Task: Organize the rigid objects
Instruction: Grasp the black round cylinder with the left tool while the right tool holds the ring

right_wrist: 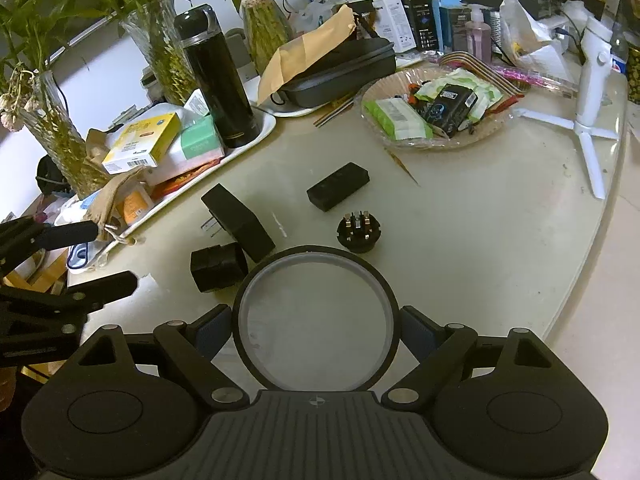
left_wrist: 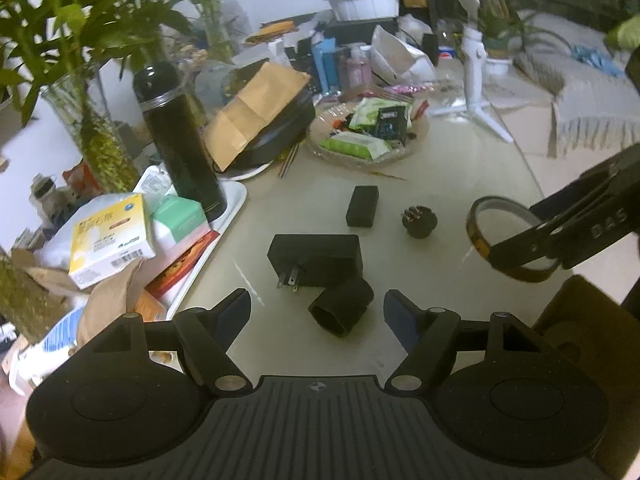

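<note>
My right gripper (right_wrist: 316, 322) is shut on a dark tape ring (right_wrist: 256, 276), held above the table; the ring also shows at right in the left wrist view (left_wrist: 476, 236). My left gripper (left_wrist: 318, 306) is open and empty, just short of a small black cube adapter (left_wrist: 340, 306) that lies against a large black plug block (left_wrist: 316, 256). A flat black box (left_wrist: 363, 206) and a round black plug (left_wrist: 419, 222) lie further out. In the right wrist view I see the cube adapter (right_wrist: 218, 266), the plug block (right_wrist: 238, 216), the flat box (right_wrist: 338, 186) and the round plug (right_wrist: 359, 230).
A white tray (right_wrist: 240, 150) at the left holds a black flask (right_wrist: 218, 76) and boxes. A glass dish (right_wrist: 436, 144) of packets, a black case (right_wrist: 340, 76), plant vases (right_wrist: 158, 40) and a white tripod (right_wrist: 588, 120) stand behind. The table edge (right_wrist: 600, 220) curves at the right.
</note>
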{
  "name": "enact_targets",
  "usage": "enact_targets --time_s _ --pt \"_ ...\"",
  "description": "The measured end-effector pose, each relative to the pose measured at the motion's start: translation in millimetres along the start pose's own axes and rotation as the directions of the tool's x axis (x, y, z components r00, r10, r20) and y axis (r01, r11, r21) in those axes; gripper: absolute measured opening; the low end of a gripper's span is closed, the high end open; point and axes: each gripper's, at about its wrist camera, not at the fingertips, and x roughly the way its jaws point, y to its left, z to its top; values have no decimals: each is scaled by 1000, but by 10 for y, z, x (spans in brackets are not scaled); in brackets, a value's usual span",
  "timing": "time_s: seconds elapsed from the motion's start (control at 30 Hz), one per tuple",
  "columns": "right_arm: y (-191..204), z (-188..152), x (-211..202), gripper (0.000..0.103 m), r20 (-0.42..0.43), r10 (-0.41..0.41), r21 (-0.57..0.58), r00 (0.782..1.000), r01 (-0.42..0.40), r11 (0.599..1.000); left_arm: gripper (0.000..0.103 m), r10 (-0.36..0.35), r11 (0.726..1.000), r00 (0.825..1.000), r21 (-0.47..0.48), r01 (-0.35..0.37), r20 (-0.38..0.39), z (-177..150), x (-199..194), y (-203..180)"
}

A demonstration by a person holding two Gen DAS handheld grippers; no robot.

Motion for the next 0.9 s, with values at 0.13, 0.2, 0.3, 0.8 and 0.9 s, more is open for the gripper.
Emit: enact_targets --time_s 0.13,0.2,0.3,0.8,0.9 --pt "-25 -4 -11 90 4 -5 2 1000 5 1000 73 -7 999 1000 35 7 -22 2 136 -14" --pt "-35 -7 -12 90 4 -3 7 1000 3 1000 73 -8 999 1000 51 9 -28 3 206 -19" --pt "-44 -15 -11 90 1 0 5 1000 0 1000 72 -17 996 999 83 20 -43 9 321 -41" --pt "-209 -51 -13 90 -14 -9 60 1000 10 998 54 -11 944 974 318 85 -228 20 1020 -270" --pt "-196 -45 -6 90 -17 -5 57 1000 6 998 52 -3 935 975 344 81 -223 28 1050 -302"
